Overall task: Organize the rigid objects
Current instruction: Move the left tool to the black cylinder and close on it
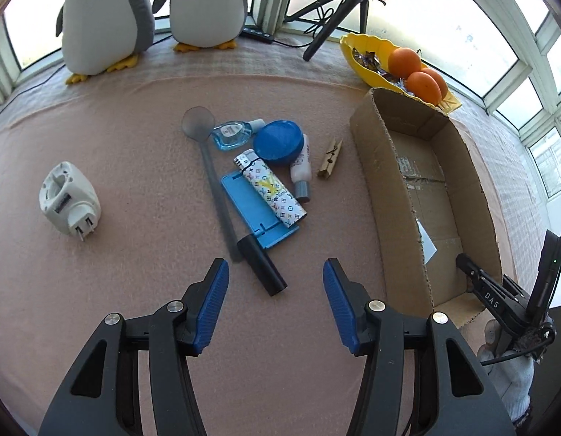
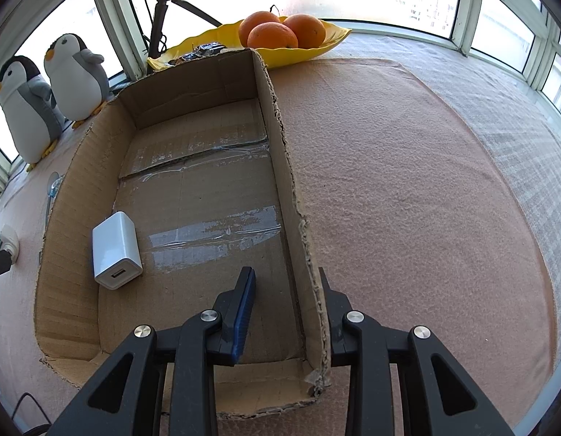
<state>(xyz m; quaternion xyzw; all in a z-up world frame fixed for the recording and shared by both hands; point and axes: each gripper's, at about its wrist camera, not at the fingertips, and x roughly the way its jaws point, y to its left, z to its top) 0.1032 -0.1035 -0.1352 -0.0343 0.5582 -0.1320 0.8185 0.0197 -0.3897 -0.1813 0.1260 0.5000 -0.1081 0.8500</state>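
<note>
My left gripper point(image 1: 275, 267) hangs open over the pink cloth, and nothing is held. A black tube point(image 1: 260, 270) lies on the cloth below the gap. Beyond it sit a blue flat case point(image 1: 251, 214), a patterned lighter point(image 1: 269, 189), a grey spoon point(image 1: 198, 123), a blue round lid point(image 1: 278, 141), a clear blue bottle point(image 1: 231, 134), a small white bottle point(image 1: 301, 167) and a clothespin point(image 1: 330, 158). A white plug adapter point(image 1: 68, 200) lies apart at the left. My right gripper point(image 2: 286, 272) is shut astride the right wall of the cardboard box point(image 2: 62, 218), which holds a white charger point(image 2: 115, 250).
Two plush penguins point(image 1: 142, 11) stand at the back by the windows. A tripod point(image 1: 338, 7) and a yellow bowl point(image 1: 364, 61) with oranges sit behind the box point(image 1: 375, 167). A gloved hand point(image 1: 505, 374) holds the right gripper at the box's near corner.
</note>
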